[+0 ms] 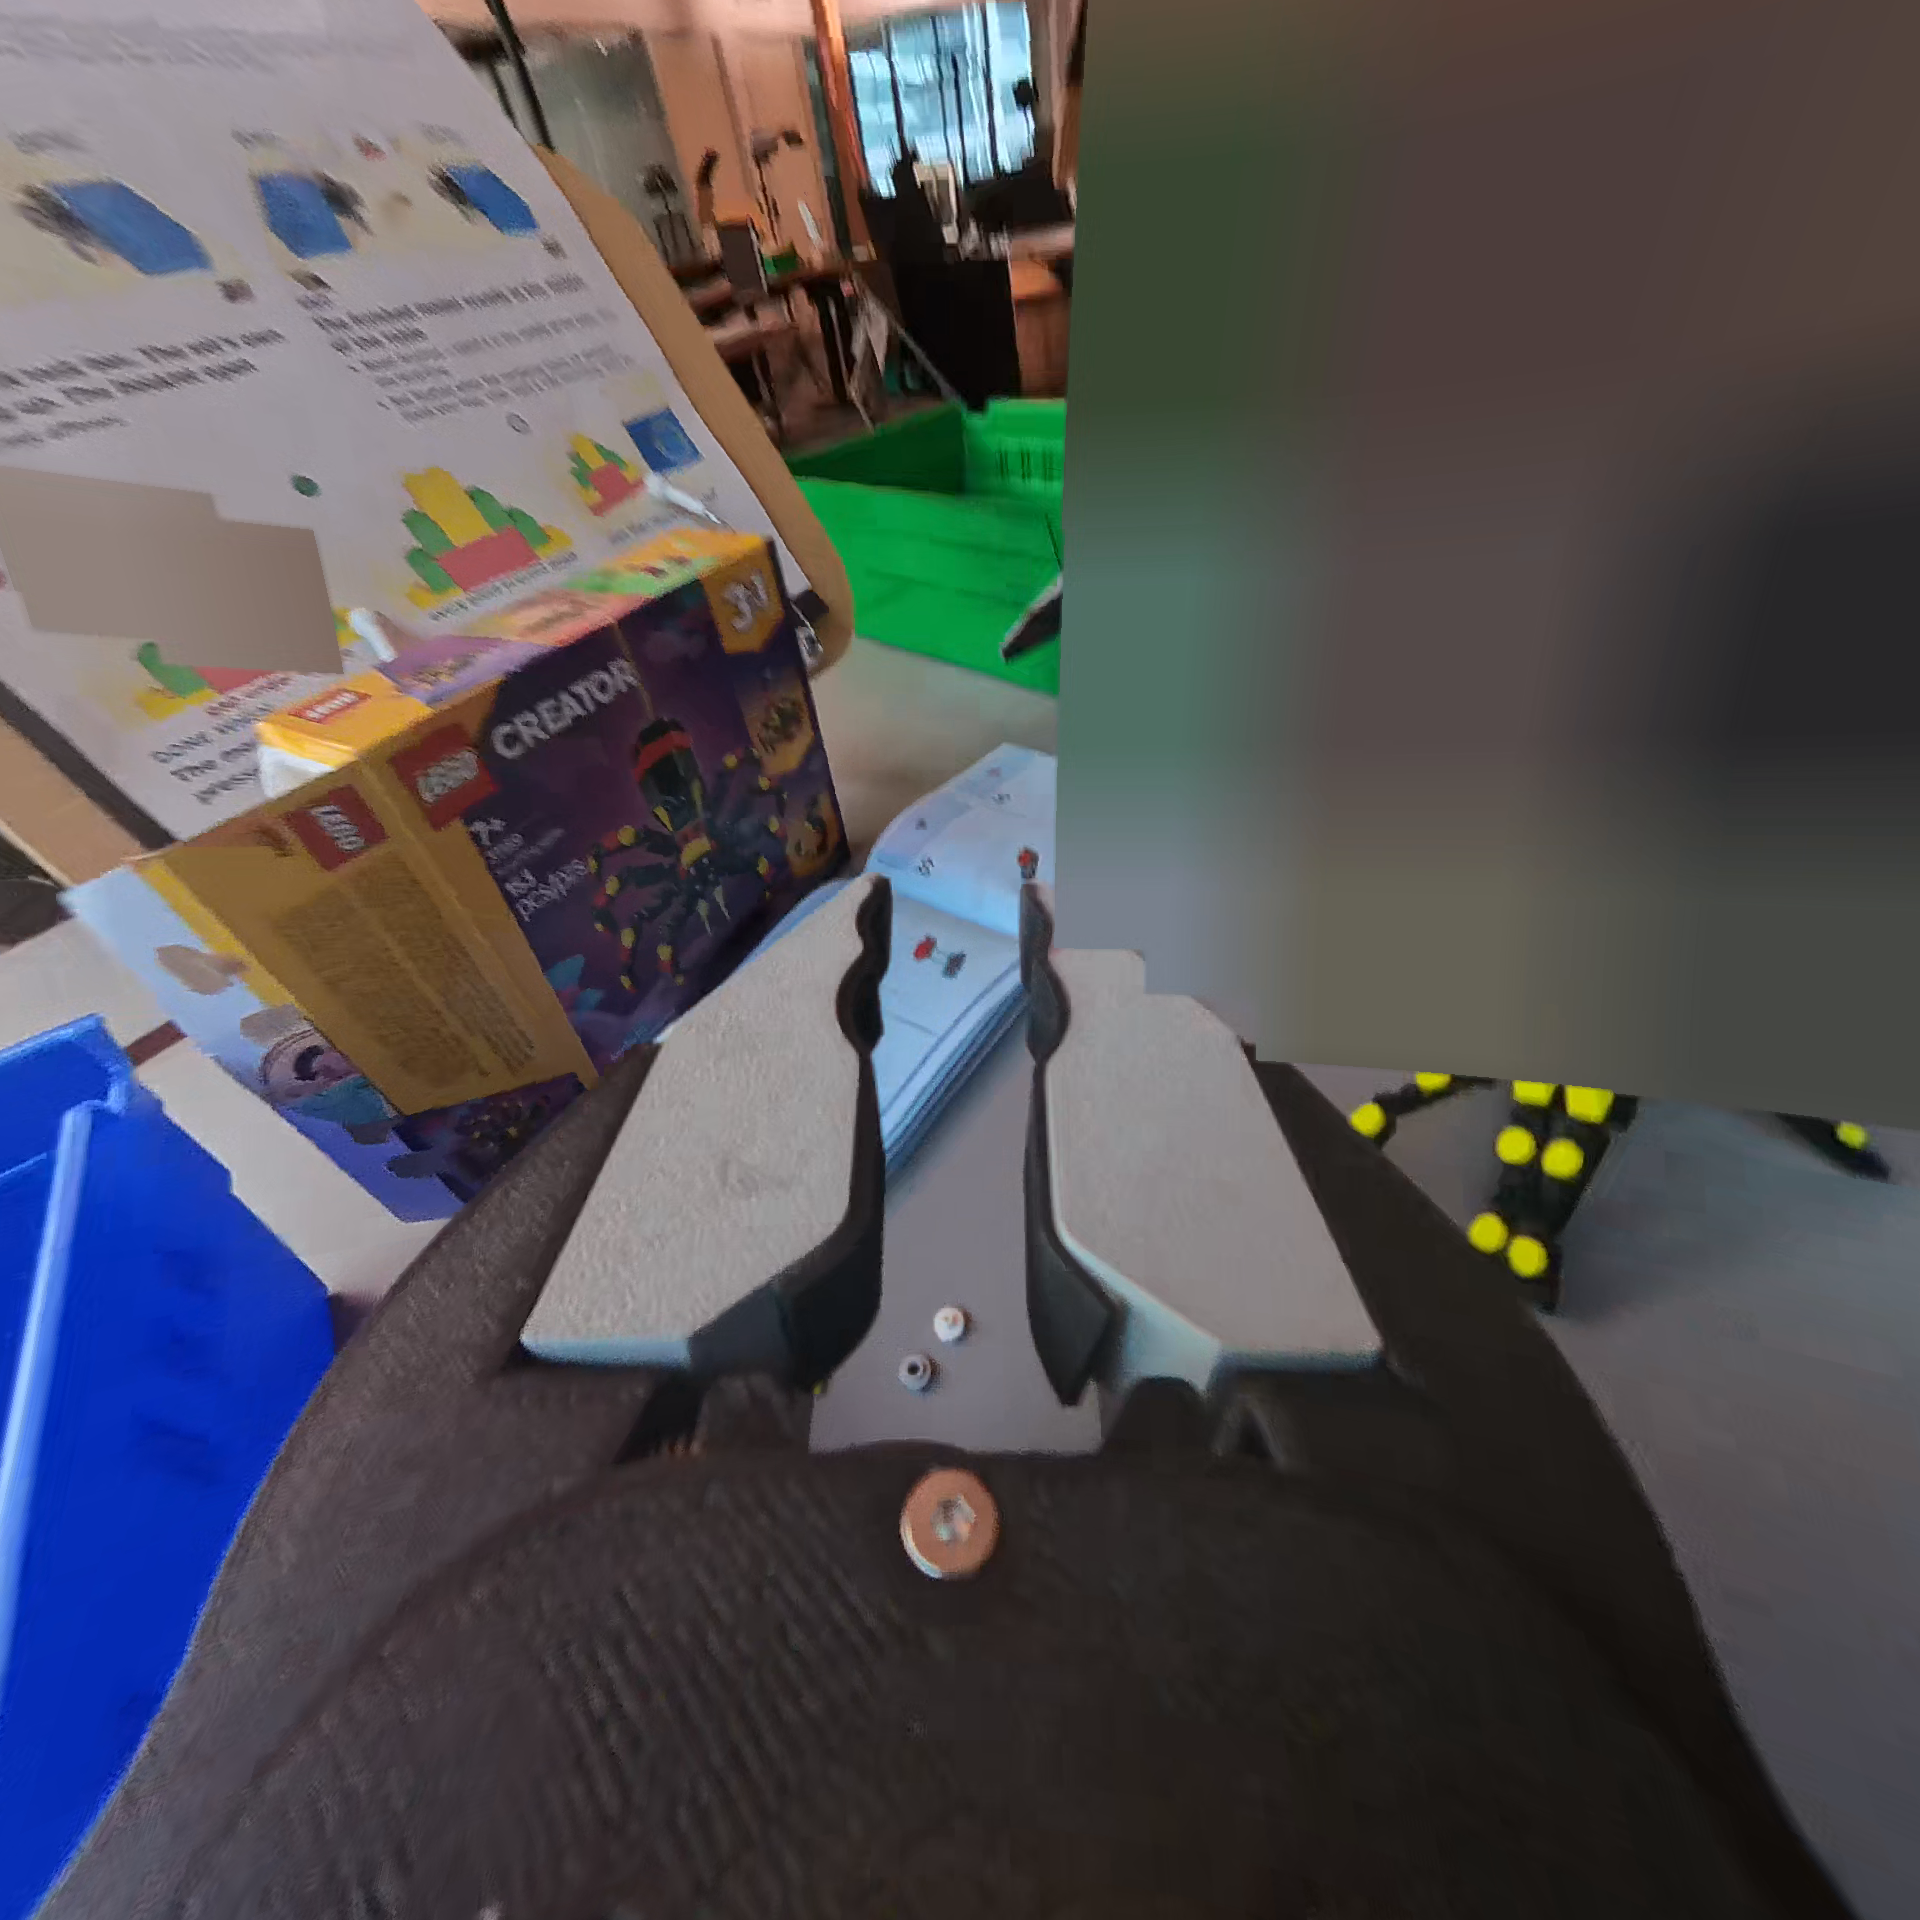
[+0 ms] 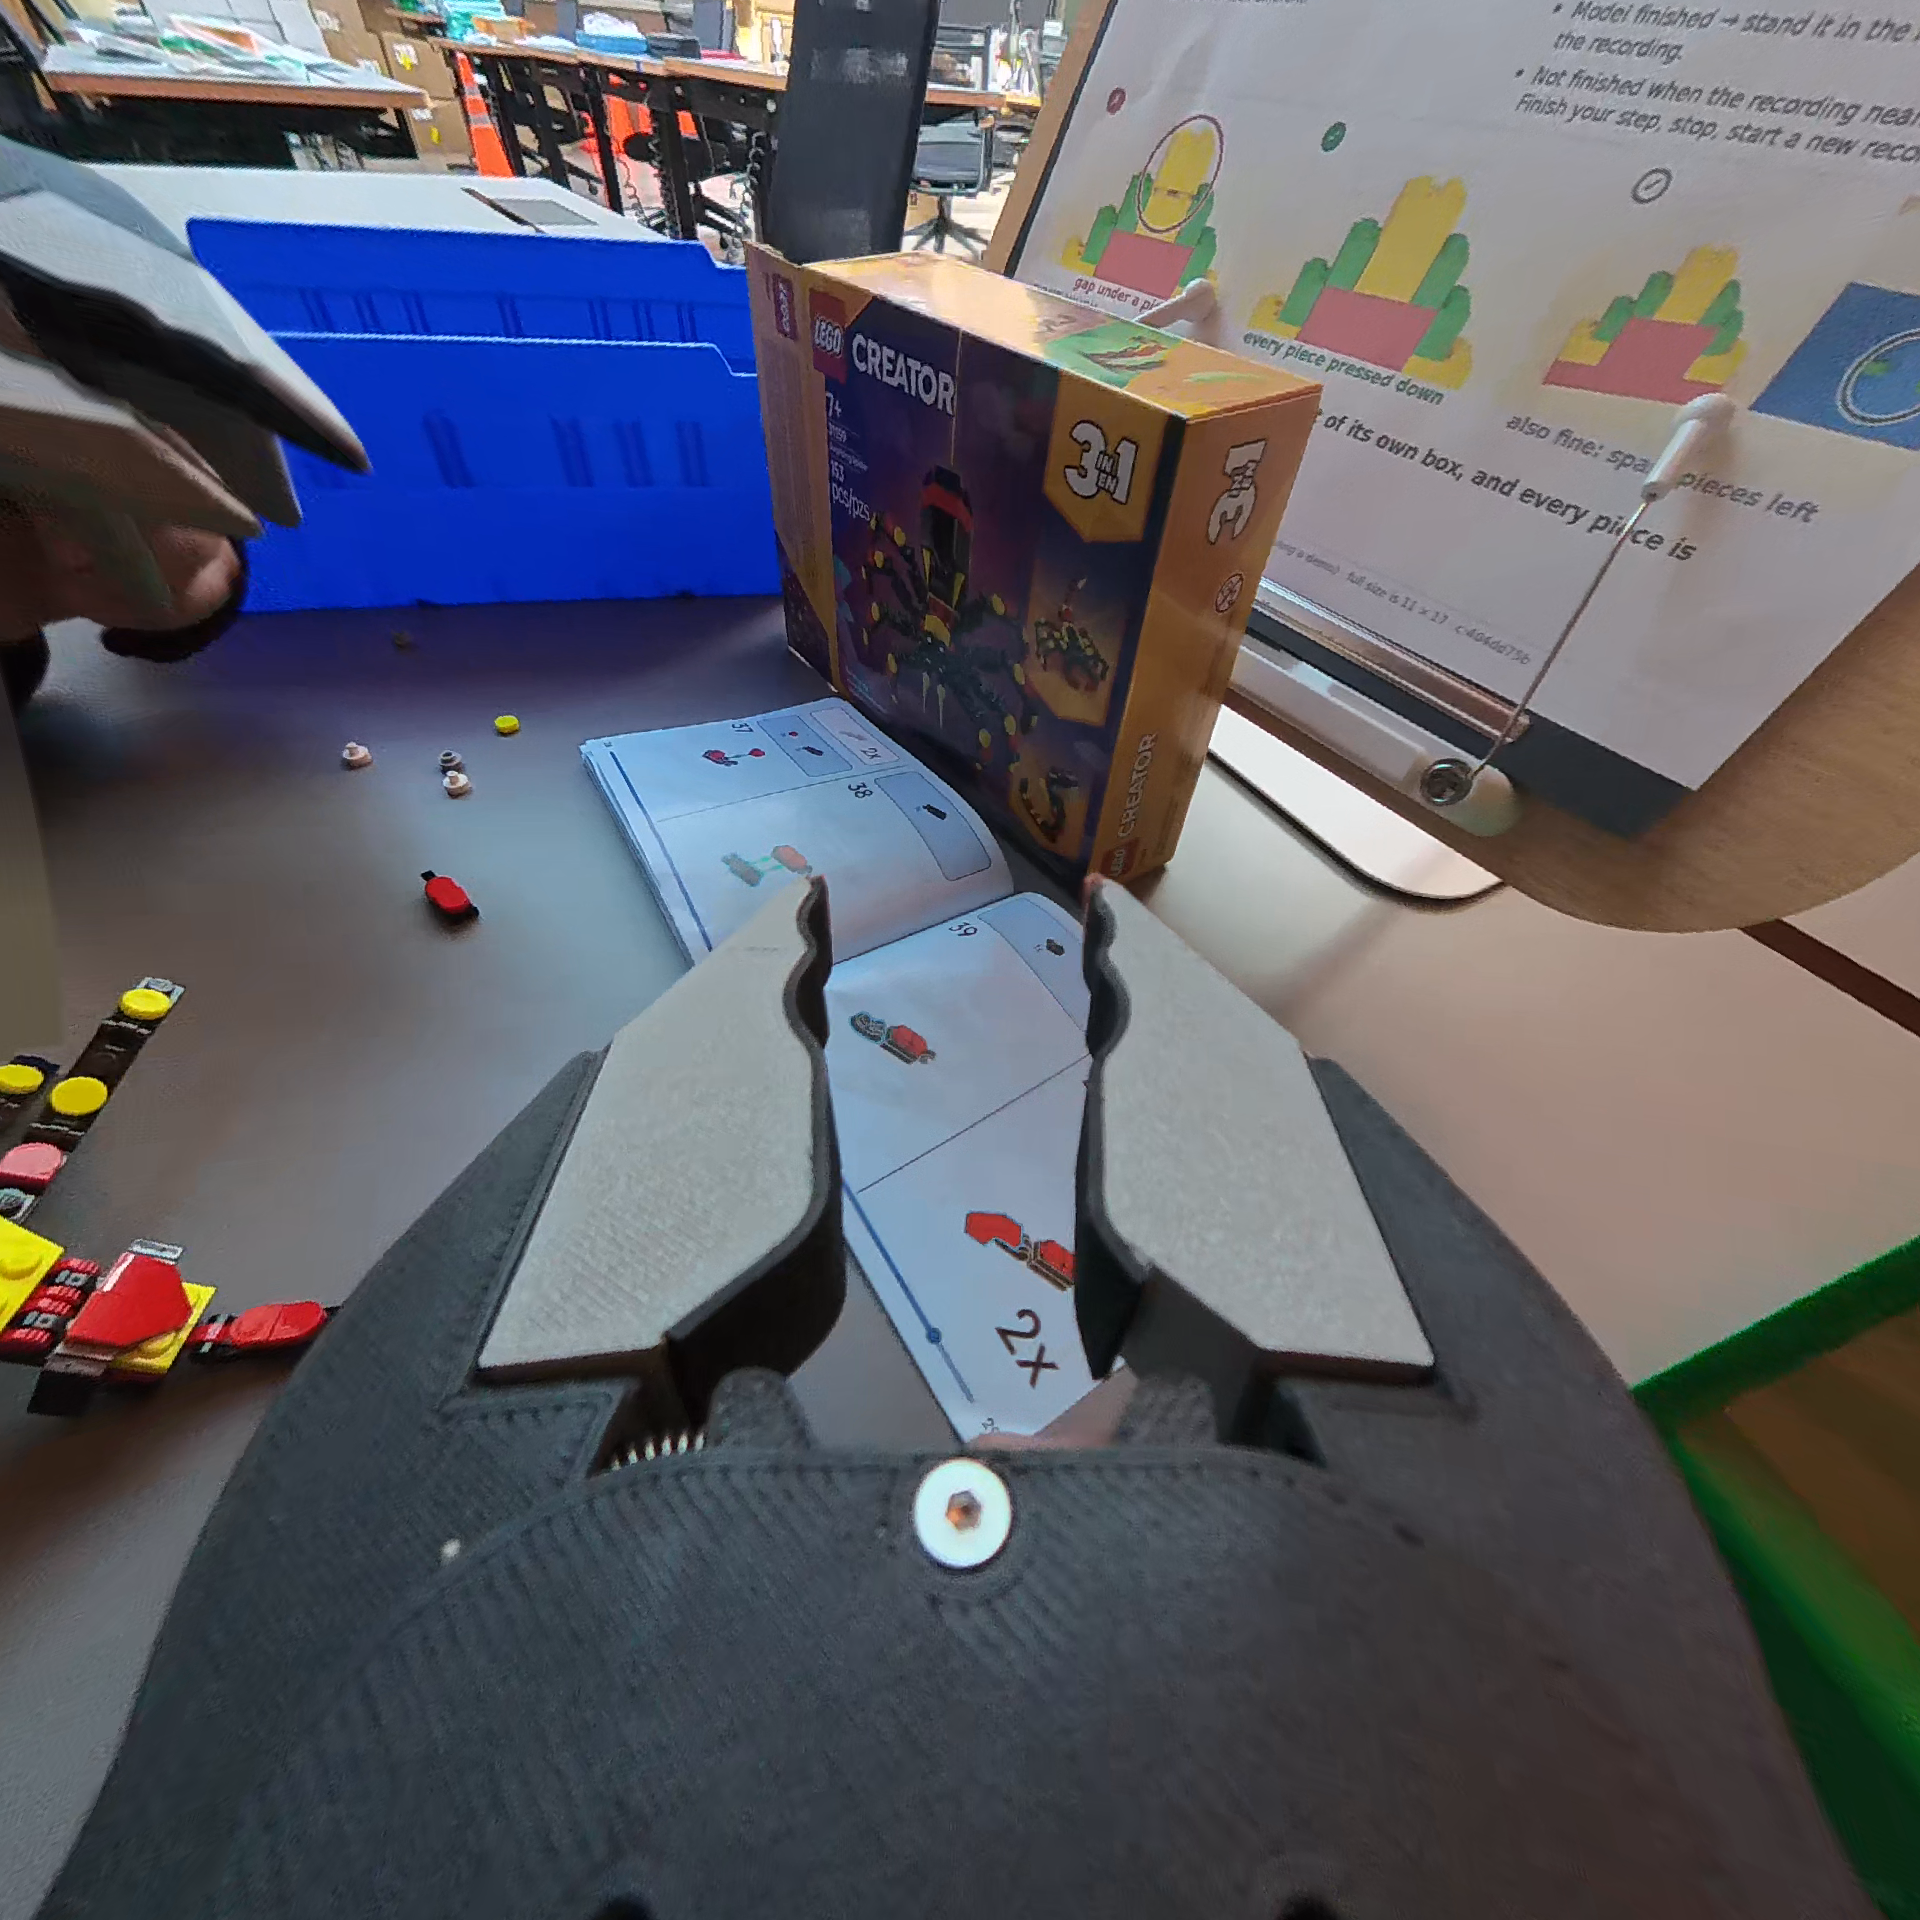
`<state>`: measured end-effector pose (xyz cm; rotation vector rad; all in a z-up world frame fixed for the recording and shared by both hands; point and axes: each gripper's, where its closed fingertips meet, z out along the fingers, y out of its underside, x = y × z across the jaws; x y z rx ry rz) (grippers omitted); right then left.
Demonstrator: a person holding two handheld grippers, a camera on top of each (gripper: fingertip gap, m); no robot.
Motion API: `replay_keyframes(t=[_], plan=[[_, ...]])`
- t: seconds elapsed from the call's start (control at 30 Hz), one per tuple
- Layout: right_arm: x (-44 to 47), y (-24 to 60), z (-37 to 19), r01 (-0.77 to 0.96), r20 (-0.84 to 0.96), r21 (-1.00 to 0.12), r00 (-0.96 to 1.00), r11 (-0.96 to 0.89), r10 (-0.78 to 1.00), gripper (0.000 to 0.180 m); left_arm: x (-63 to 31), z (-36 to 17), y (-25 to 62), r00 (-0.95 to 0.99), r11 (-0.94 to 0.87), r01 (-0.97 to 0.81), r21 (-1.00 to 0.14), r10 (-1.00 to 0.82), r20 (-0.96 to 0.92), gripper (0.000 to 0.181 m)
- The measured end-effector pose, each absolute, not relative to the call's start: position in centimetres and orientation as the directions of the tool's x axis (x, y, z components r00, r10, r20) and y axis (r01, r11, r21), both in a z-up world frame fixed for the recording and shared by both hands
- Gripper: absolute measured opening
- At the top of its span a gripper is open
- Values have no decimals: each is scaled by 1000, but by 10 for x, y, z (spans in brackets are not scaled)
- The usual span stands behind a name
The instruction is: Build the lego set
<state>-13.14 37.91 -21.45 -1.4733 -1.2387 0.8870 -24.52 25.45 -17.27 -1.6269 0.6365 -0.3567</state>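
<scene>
My left gripper (image 1: 954, 894) is open and empty above the dark table, over two tiny round pieces (image 1: 932, 1348); it also shows at the far left of the right wrist view (image 2: 156, 395). A black leg with yellow studs (image 1: 1527, 1195) of the spider model lies to its right. My right gripper (image 2: 951, 894) is open and empty over the open instruction booklet (image 2: 935, 997). The partly built red, yellow and black model (image 2: 114, 1309) lies at the left edge. A loose red piece (image 2: 449, 896), a yellow stud (image 2: 506, 724) and small tan and grey pieces (image 2: 453, 774) lie on the table.
The set's box (image 2: 997, 561) stands behind the booklet; it also shows in the left view (image 1: 540, 831). A blue bin (image 2: 488, 416) stands at the back left. An instruction sheet on a board (image 2: 1558, 364) leans at the right. A green crate (image 2: 1808, 1455) sits at the right edge. There is about 20 centimeters between the tips of the two grippers. From my left tips it is roughly 15 centimeters to the yellow stud (image 2: 506, 724); from my right, 25 centimeters.
</scene>
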Motion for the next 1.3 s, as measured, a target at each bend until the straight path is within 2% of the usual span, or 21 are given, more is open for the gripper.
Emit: replay_keyframes(t=[0.1,0.23,0.5,0.6,0.77,1.13,1.23,1.3], plan=[[-131,381,-214,255,48,-967,217,-9,975,46,-259,-150,253,807,-30,-46,-998,-590,-20,23],[-133,381,-216,259,43,-966,211,-14,977,46,-265,-147,253,816,-52,-33,-998,-578,3,23],[-136,378,-219,271,40,-963,188,-13,981,46,-236,-176,248,746,-123,-165,-979,-665,-42,22],[-138,377,-219,270,35,-963,174,-13,984,46,-223,-212,244,692,-247,-300,-921,-721,-32,25],[-142,372,-221,277,27,-961,143,-14,989,46,-218,-247,242,665,-304,-432,-849,-743,-73,21],[-158,347,-228,322,89,-944,57,66,994,44,-216,-290,245,646,-417,-542,-730,-762,-43,18],[-158,347,-226,315,83,-947,58,60,995,43,-214,-292,244,632,-409,-556,-723,-773,-48,7],[-157,348,-226,309,70,-950,59,48,996,43,-214,-292,245,635,-411,-555,-723,-771,-49,11]])
